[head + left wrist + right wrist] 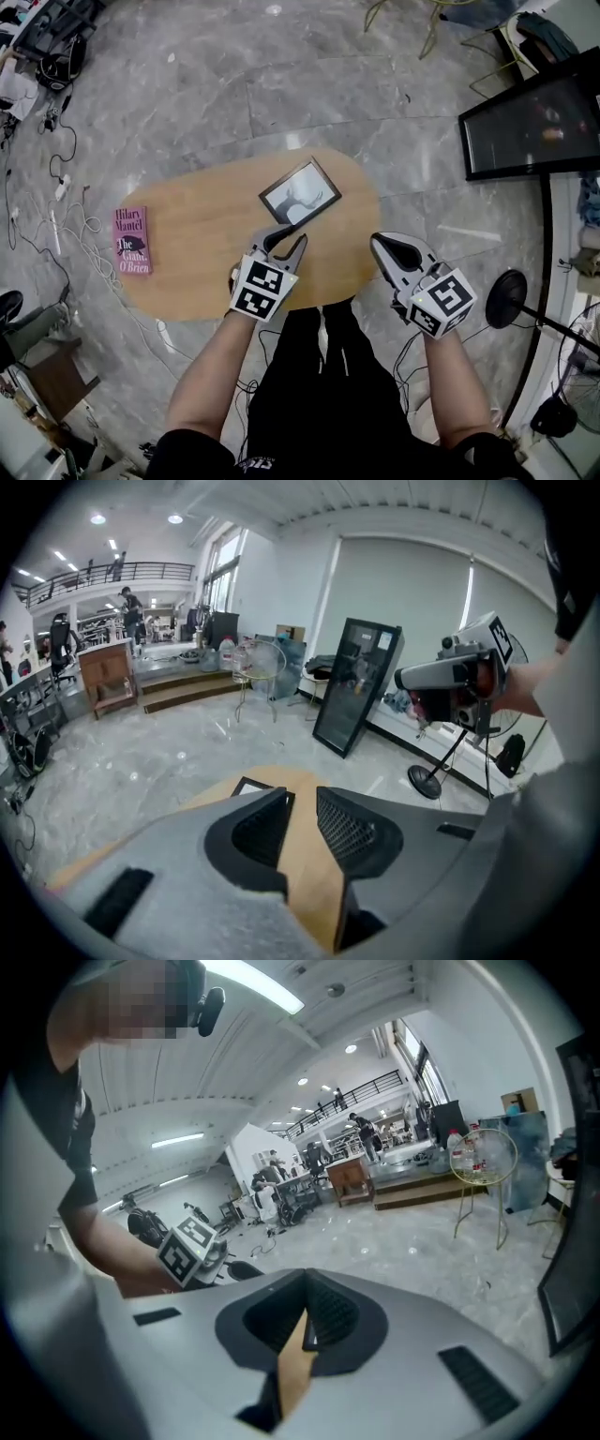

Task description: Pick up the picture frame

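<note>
A small black picture frame (pixel 300 192) with a pale print lies flat on the far right part of the oval wooden table (pixel 197 216). My left gripper (pixel 284 240) hovers just in front of it, jaws open with only bare tabletop between them. In the left gripper view (pixel 302 794) one corner of the frame (pixel 246 786) peeks out past the left jaw. My right gripper (pixel 377 240) is at the table's right front edge, to the right of the frame. In the right gripper view (pixel 303 1283) its tips meet and nothing is held.
A pink book (pixel 132 241) lies at the table's left end. A large black framed panel (pixel 530 127) leans at the right, with a round stand base (pixel 506 298) on the floor nearby. Cables (pixel 56 197) trail over the grey marble floor at the left.
</note>
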Tool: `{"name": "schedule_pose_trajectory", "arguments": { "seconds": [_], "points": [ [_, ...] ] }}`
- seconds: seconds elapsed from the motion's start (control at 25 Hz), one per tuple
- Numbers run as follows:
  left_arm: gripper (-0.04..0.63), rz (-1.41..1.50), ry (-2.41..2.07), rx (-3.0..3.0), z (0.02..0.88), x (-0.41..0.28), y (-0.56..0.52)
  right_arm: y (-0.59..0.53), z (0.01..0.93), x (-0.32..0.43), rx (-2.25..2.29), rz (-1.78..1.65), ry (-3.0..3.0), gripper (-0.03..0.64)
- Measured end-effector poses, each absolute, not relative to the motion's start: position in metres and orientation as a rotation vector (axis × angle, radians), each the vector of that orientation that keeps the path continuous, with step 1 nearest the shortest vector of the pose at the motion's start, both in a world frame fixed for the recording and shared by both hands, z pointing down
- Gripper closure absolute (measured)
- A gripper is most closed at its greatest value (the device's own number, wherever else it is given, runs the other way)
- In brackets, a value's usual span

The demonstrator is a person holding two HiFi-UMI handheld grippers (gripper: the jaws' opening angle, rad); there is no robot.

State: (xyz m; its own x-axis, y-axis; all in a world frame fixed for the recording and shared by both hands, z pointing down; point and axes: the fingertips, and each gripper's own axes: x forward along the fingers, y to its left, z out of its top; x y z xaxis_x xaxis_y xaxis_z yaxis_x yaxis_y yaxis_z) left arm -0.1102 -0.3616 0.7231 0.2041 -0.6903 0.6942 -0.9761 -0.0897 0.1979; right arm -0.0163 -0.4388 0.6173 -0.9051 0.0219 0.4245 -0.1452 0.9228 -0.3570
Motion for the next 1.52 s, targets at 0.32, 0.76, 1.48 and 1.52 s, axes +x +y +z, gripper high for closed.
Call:
{"name": "schedule_pose_trajectory", "arguments": {
  "seconds": [0.32, 0.76, 1.48, 1.52],
  "points": [
    [0.46, 0.623, -1.408, 1.807, 0.813, -0.104, -0.362, -0.449, 0.679, -0.023, 0.161, 0.576, -2.608, 0.611],
    [0.46, 0.712, -1.339, 1.728, 0.923, -0.107, -0.357, -0.447, 0.766, -0.028, 0.125, 0.619, -2.564, 0.611],
    [0.509, 0.988, -1.227, 1.726, 0.992, -0.107, -0.354, -0.45, 0.798, -0.011, 0.153, 0.647, -2.519, 0.611],
    [0.517, 1.001, -1.229, 1.728, 0.993, -0.107, -0.354, -0.452, 0.797, -0.01, 0.16, 0.647, -2.519, 0.611]
  ]
}}
